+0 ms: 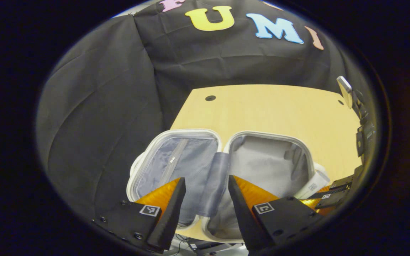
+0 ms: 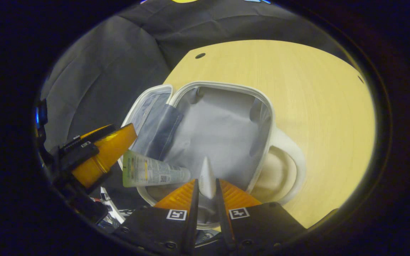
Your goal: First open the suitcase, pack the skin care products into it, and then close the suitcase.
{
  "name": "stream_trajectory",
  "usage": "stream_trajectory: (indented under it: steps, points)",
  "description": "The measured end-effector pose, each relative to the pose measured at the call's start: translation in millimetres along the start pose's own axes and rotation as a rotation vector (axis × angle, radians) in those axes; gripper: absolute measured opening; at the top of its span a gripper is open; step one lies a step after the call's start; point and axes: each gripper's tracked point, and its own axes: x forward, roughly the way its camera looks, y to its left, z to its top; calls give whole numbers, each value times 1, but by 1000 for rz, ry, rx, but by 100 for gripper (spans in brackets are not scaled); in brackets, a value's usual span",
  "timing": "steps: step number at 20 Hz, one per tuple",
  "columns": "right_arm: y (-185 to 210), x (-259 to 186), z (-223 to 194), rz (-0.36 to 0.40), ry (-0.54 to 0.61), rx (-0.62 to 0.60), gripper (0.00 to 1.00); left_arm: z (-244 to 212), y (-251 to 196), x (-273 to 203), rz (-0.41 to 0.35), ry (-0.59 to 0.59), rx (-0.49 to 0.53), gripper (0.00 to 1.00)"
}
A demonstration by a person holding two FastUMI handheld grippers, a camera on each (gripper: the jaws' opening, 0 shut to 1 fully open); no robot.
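Suitcase (image 1: 222,167) lying open on the wooden desk (image 1: 279,110), both grey-lined halves facing up. Left hand-held gripper (image 1: 205,188) hovers above the hinge with fingers spread wide, holding nothing. Right hand-held gripper (image 2: 206,193) pinches a pale tube (image 2: 207,177) by its flat end over the right half, where another tube (image 2: 151,173) rests on the near rim.

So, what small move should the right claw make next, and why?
Probably lower the right claw a little into the suitcase and open it. Its fingers press on a silver tube, held over the open right half; a second tube already lies at that half's near edge. The left claw is open and holds nothing.
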Motion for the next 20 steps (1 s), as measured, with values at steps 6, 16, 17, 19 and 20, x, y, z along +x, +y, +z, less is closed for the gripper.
stream_trajectory:
  steps: [6, 16, 17, 19, 20]
  points:
    - [0, -8, 20, -19, -98, -97, 95, 2, -7, 23, -1, -28, -8, 80]
    - [-25, -28, 40, -78, -160, -87, 95, 40, 78, 19, -5, -164, -66, 80]
    - [-27, -26, 40, -84, -155, -80, 100, 37, 96, 21, 1, -160, -71, 80]
    - [-32, -26, 43, -100, -158, -72, 96, 28, 139, 30, 39, -144, -70, 80]
    - [-34, -27, 45, -109, -164, -70, 96, 26, 158, 36, 50, -137, -74, 80]
